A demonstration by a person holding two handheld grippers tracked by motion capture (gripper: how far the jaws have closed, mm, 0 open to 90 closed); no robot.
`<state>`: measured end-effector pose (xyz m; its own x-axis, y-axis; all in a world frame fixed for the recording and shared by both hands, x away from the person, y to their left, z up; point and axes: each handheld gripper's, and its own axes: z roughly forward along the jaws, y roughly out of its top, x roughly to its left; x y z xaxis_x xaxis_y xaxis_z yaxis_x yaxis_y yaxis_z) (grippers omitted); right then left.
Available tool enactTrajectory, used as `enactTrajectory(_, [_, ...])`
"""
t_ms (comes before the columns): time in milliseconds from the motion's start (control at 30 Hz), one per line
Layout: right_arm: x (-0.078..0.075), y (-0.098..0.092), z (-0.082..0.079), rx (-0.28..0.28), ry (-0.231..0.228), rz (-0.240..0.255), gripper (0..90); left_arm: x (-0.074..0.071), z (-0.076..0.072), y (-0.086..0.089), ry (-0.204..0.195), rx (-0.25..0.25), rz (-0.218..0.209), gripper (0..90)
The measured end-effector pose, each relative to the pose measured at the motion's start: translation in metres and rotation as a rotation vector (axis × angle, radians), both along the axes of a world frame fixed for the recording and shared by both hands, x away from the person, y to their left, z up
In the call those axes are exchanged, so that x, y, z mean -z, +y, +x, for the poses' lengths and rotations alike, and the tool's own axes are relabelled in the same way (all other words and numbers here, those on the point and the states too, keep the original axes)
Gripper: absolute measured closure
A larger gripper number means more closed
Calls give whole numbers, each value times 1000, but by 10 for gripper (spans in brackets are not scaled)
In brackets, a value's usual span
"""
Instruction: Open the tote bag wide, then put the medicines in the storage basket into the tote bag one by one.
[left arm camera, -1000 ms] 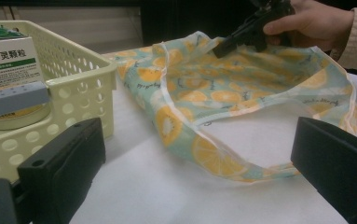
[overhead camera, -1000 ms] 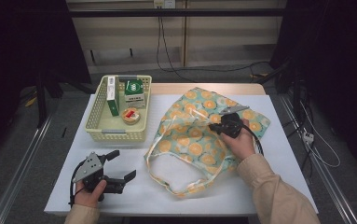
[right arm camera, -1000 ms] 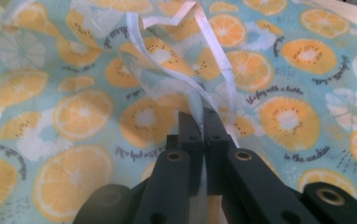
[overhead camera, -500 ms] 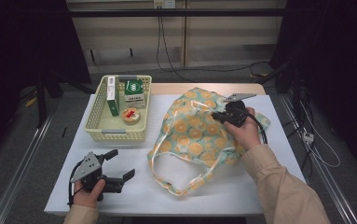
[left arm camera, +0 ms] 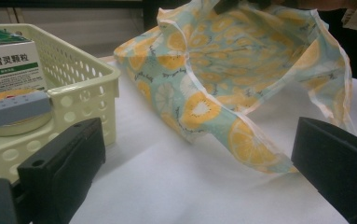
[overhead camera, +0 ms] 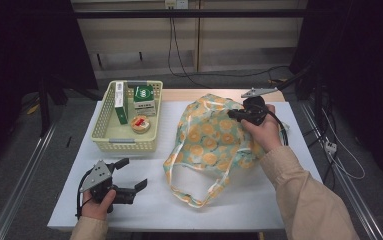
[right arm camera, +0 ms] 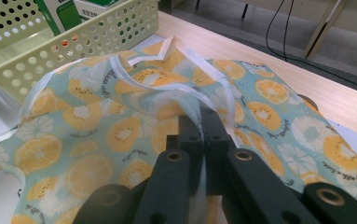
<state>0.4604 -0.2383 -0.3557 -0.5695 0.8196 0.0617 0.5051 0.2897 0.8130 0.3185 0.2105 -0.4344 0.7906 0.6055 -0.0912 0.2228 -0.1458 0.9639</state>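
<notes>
- Cloth bag (overhead camera: 214,142), orange-slice print on pale green, lies on the white table (overhead camera: 259,200); its far edge is lifted off the surface, the rest slumps below and toward the person.
- Right gripper (overhead camera: 234,114) has its jaws pressed together on a fold of the bag's white-trimmed edge; in the right gripper view the fabric (right arm camera: 203,122) runs pinched between the two black jaws.
- The bag hangs from that pinch, spreading down and to the gripper's left; one looped handle (overhead camera: 194,192) trails flat on the table, well below the gripper.
- Right hand (overhead camera: 261,132) is wrapped round the gripper body, grey plate on top, cable trailing off behind.
- Left gripper (overhead camera: 131,175) sits low at the near edge of the table, held in the left hand (overhead camera: 99,202); jaws stand wide apart with nothing between them.
- From the left gripper view, the bag (left arm camera: 232,79) rises ahead of those open jaws, apart from them.
- Yellow perforated basket (overhead camera: 110,132) stands beyond the left gripper, beside the bag.
- In the basket: a green-and-white box (overhead camera: 144,100), a slim upright carton (overhead camera: 121,102), a round tin (overhead camera: 140,124).
</notes>
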Motion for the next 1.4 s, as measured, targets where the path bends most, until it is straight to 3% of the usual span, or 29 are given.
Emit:
enactTrajectory(433, [2,-3,-8,-76,8,23,898,-5,6,-8,5,25,-1,25])
enactTrajectory(800, [9,-5,-14,-72,21,46,898,-16,13,-9,6,31,-16,25])
enactTrajectory(1033, [12,-9,-16,-68,25,57,898,-25,25,-13,50,28,-43,26])
enactTrajectory(1400, [12,-13,-19,-64,27,57,898,-47,38,-15,55,32,-60,27])
